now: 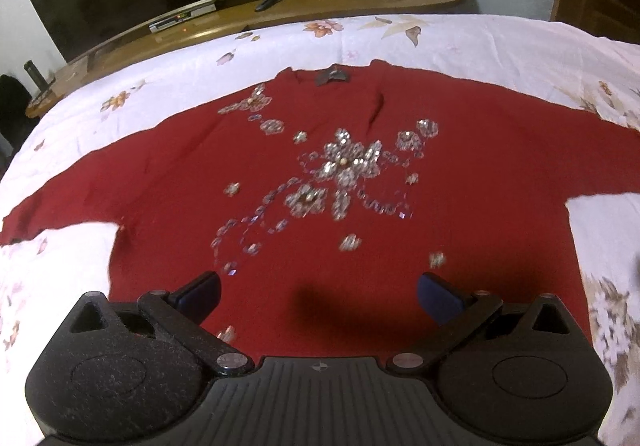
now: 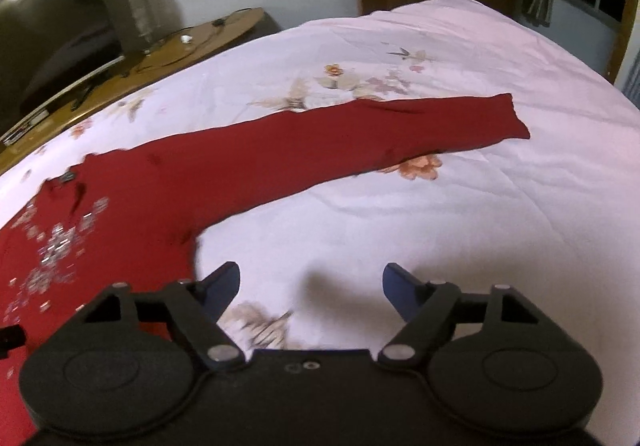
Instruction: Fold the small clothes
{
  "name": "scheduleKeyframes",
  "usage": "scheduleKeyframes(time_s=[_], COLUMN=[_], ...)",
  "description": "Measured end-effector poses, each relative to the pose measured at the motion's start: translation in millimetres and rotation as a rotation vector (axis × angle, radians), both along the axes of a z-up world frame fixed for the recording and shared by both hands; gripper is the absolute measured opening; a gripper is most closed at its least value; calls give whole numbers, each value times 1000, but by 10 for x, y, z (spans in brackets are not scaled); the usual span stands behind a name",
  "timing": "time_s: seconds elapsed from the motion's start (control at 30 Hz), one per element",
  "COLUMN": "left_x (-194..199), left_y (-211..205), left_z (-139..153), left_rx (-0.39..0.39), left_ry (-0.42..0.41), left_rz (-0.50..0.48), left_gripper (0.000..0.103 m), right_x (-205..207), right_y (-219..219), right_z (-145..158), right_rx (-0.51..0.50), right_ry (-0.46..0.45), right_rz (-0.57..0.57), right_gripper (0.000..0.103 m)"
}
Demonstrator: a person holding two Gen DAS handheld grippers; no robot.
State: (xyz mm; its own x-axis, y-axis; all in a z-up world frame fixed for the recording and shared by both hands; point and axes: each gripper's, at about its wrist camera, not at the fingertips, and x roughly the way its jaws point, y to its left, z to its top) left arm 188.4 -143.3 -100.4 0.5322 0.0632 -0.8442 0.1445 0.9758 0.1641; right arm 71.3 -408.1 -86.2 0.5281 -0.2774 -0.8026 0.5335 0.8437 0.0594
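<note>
Left wrist view: left tool (image 1: 318,292) spread apart above red top's (image 1: 180,197) hem; right tool (image 2: 311,292) likewise, beside it.

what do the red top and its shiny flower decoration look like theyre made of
The dark red long-sleeved top looks like a soft matte knit or jersey: it lies limp and flat with small creases. The silvery flower decoration looks like sewn-on sequins and beads, judging by the glints; blur leaves the exact type open.
</note>
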Motion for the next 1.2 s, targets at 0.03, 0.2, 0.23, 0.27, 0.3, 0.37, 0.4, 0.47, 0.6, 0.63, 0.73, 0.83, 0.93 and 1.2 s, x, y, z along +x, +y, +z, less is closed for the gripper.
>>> scheduleKeyframes(time_s=[0.03,0.2,0.23,0.27,0.3,0.37,0.4,0.47,0.6,0.63,0.73,0.83,0.93,1.2], left_x=[40,285,325,368,413,470,501,559,671,692,743,802,842,940], left_y=[-33,-233,-259,-287,-320,-372,-403,-452,-515,-519,-515,-498,-460,-300], left_z=[-23,-147,-166,-188,-208,-244,-262,-300,-369,-381,-422,-466,-480,-505], left_rx=[0,-7,-10,-13,-16,-17,-16,-11,-9,-8,-3,4,10,34], left_ry=[0,6,7,10,13,12,10,10,17,19,21,30,23,9], left_rz=[-2,8,13,18,21,23,23,24,28,30,36,47,58,90], left_gripper=[103,103,103,103,103,103,103,103,103,103,103,103,103,103], right_x=[29,175,205,235,261,322,350,396,450,456,466,470,463,449], right_y=[-78,-448,-516,-573,-639,-790,-878,-1031,-1264,-1310,-1447,-1579,-1771,-2141], right_z=[-39,-189,-209,-223,-235,-269,-292,-339,-457,-485,-526,-518,-522,-529], right_rx=[3,18,19,21,24,35,42,48,61,70,89,108,142,78], right_ry=[3,8,5,2,-3,-9,-10,-7,5,7,-6,-29,-60,-108], right_rz=[-10,-55,-63,-72,-84,-113,-127,-151,-188,-198,-230,-265,-313,-434], right_gripper=[74,70,69,69,69,69,69,68,57,53,49,49,50,32])
